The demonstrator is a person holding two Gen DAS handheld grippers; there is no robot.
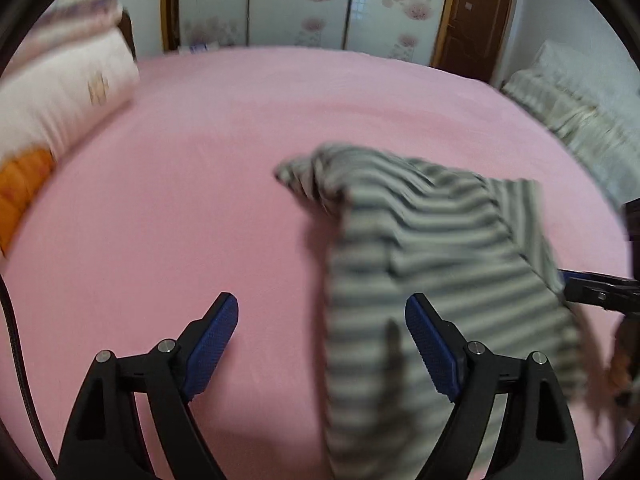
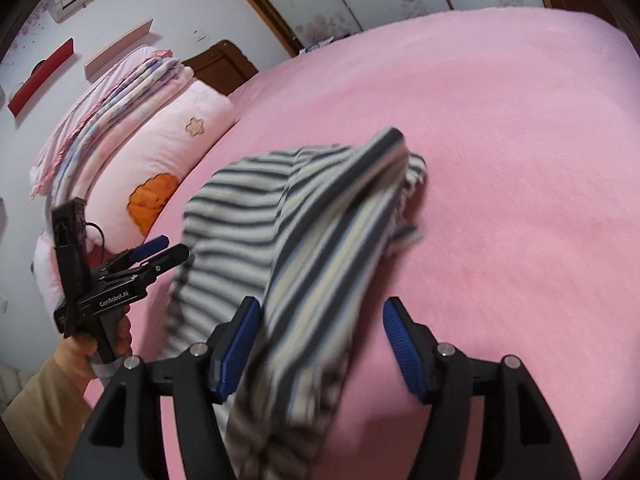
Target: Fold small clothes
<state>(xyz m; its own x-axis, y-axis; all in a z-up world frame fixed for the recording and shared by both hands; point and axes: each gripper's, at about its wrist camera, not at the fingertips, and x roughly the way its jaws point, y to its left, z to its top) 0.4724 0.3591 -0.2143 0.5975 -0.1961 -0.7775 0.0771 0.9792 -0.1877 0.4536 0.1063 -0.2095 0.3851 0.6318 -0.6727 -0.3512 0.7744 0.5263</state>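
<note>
Pink bed sheet (image 1: 200, 160), pillows (image 2: 168, 148) far left. Striped garment (image 1: 440, 248) crumpled mid-bed, blurred. Left gripper (image 1: 322, 344) and right gripper (image 2: 320, 344) both spread apart, clamping nothing.

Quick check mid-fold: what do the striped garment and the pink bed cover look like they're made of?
Striped garment: looks like a soft, thin knit, probably cotton jersey; matte, it drapes limply and bunches into folds. Pink bed cover: looks like a brushed or fleecy fabric; matte, faintly fuzzy texture, lying smooth. Motion blur leaves both weaves uncertain.

A striped knit garment (image 1: 432, 248) lies on the pink bedsheet (image 1: 180, 184). Stacked pillows (image 2: 132, 152) sit at its left (headboard side). A patterned wardrobe (image 1: 304, 4) stands behind the bed.
</note>
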